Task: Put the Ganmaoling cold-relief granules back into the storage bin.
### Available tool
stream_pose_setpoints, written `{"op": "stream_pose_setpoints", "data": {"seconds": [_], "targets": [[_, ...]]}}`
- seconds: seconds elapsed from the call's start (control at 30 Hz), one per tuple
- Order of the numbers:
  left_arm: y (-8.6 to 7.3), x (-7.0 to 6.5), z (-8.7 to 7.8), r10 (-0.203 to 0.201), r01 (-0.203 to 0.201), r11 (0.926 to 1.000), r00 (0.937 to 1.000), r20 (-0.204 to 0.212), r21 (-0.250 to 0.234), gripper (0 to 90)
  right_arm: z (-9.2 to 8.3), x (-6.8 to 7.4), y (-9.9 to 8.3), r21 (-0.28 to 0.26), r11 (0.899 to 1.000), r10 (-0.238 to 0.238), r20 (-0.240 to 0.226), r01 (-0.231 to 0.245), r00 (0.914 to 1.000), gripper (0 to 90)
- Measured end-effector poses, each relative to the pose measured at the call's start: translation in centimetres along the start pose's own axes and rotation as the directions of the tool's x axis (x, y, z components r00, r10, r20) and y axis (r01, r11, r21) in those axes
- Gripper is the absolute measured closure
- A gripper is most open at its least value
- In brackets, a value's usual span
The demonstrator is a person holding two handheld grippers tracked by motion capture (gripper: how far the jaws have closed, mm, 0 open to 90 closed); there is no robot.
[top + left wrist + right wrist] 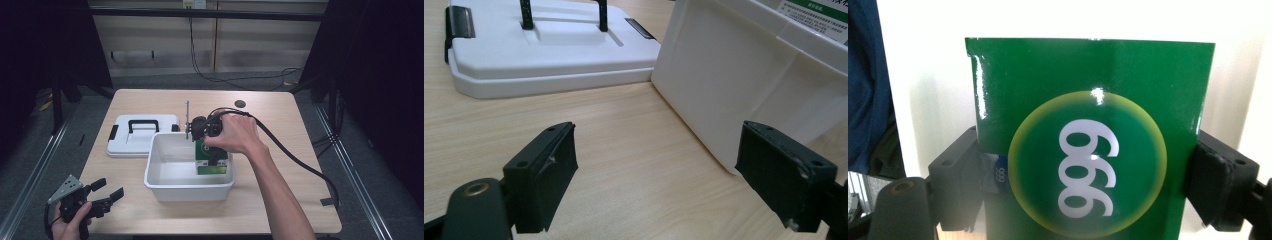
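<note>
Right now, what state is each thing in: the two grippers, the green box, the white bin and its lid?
right gripper: shut on the green box, jaws against its two sides, over the bin.
green box: held, partly inside the bin.
left gripper: open, nothing between the jaws, low over the table near the bin's corner.
white bin: open, lid off, upright on the table.
lid: lying flat on the table beside the bin, handle up.

From above our side we are looking forward and down over the whole bench (260,210). Our left tool (656,175) camera is skimming low, sharing the white bin (724,75) and lid (549,55); the right is pressing close on the green box (1088,125).
</note>
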State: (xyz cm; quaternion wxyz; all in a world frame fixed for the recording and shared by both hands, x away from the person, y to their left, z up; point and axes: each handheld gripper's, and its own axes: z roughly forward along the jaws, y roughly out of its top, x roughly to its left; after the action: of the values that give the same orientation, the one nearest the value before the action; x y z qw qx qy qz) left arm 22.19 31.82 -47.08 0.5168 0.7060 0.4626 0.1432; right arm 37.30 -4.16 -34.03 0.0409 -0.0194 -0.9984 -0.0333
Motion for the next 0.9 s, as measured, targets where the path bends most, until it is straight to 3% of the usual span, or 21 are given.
{"op": "stream_pose_setpoints", "data": {"seconds": [0.2,0.3,0.37,0.67,0.8,0.9], "targets": [[0.0,0.0,0.0,0.000,0.000,1.0000,1.0000,0.002,0.000,16.1,0.6,-0.3,-0.3,0.027,1.000,0.014,0.004,-0.014,0.9999,16.1],[0.0,0.0,0.0,-0.004,0.004,1.0000,1.0000,0.002,-0.001,16.1,0.9,-0.3,-0.4,0.004,1.000,0.014,0.001,-0.014,0.9999,16.1],[0.0,0.1,0.0,0.000,0.000,1.0000,1.0000,0.000,-0.002,16.0,1.1,-0.4,-0.5,0.022,1.000,0.017,0.000,-0.017,0.9999,16.0],[0.0,0.0,0.0,0.002,-0.002,1.0000,1.0000,0.000,0.000,16.1,2.9,-0.6,-1.3,-0.008,1.000,0.026,-0.007,-0.026,0.9996,16.0],[0.0,0.1,-0.1,0.001,-0.001,1.0000,1.0000,0.000,-0.001,16.0,3.4,-0.6,-1.1,0.018,1.000,0.022,-0.010,-0.022,0.9997,16.0],[0.0,0.1,-0.1,0.001,-0.001,1.0000,1.0000,0.000,0.000,16.0,3.9,-0.5,-1.4,-0.002,1.000,0.030,-0.010,-0.031,0.9995,16.0]]}}
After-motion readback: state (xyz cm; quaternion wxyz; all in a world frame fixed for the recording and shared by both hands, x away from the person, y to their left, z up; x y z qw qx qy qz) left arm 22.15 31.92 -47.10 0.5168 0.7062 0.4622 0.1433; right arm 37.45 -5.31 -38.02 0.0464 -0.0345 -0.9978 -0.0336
